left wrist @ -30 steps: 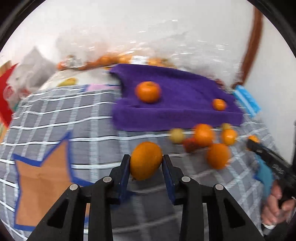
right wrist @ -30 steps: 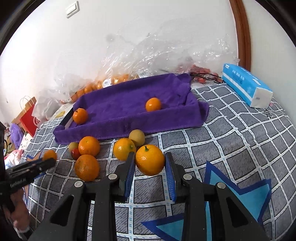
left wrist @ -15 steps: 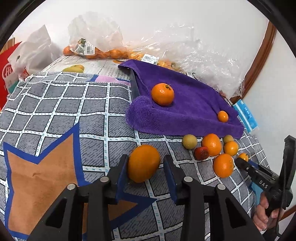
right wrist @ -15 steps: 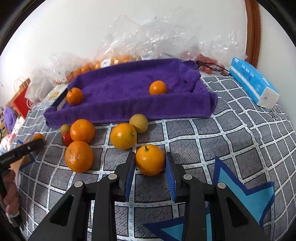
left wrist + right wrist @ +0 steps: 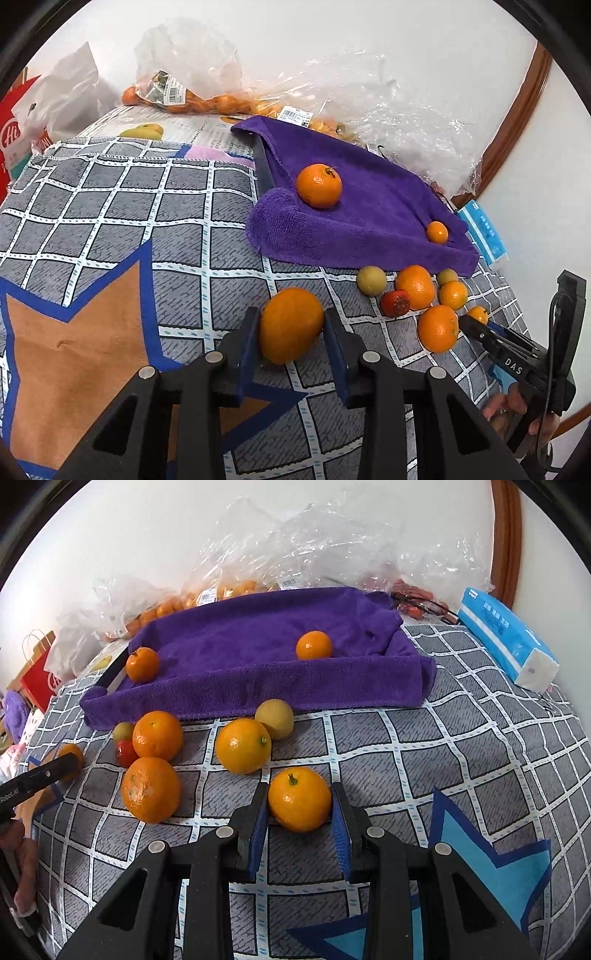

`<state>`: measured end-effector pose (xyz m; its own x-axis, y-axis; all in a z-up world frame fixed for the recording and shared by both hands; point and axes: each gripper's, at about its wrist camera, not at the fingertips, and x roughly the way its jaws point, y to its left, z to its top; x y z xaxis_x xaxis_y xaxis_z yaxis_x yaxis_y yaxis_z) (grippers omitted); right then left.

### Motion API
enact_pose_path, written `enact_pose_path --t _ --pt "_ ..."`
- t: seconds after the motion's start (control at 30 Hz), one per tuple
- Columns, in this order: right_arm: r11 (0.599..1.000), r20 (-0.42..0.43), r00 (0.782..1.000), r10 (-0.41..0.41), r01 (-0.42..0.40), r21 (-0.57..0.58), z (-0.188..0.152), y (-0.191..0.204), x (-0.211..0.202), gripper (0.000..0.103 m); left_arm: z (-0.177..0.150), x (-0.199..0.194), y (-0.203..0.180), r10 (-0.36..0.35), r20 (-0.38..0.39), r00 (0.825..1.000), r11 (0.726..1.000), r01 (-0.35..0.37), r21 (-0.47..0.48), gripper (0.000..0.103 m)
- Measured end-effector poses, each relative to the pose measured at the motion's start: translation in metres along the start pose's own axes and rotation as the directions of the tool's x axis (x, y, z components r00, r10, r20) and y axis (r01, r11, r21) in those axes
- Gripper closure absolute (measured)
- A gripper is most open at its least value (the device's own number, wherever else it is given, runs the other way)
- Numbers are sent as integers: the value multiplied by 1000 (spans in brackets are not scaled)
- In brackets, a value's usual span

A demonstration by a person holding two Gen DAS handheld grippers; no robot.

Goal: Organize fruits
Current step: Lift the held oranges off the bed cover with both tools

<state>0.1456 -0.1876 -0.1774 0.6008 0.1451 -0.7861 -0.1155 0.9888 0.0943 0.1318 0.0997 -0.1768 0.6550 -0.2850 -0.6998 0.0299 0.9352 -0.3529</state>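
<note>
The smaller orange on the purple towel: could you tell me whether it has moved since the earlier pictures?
No; the smaller orange still sits against the purple towel's front fold.

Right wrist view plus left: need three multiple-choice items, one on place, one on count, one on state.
1. Where is the blue tissue pack?
A. on the purple towel
B. on the checked cloth, right of the towel
C. in a gripper
2. How many oranges lie on the towel?
A. one
B. two
C. four
3. The left gripper is:
A. open, empty
B. shut on an orange
C. shut on the towel

1 B: it lies on the cloth, clear of the towel's right edge.
2 B: one at the left end, one toward the right.
3 B: both pads press the orange's sides.
</note>
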Motion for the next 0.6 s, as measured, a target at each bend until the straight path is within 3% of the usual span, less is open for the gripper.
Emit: enact_pose_path --t 0.6 --pt "999 -10 999 -34 33 -41 1 7 1 69 1 2 -1 1 -11 1000 1000 -1 21 70"
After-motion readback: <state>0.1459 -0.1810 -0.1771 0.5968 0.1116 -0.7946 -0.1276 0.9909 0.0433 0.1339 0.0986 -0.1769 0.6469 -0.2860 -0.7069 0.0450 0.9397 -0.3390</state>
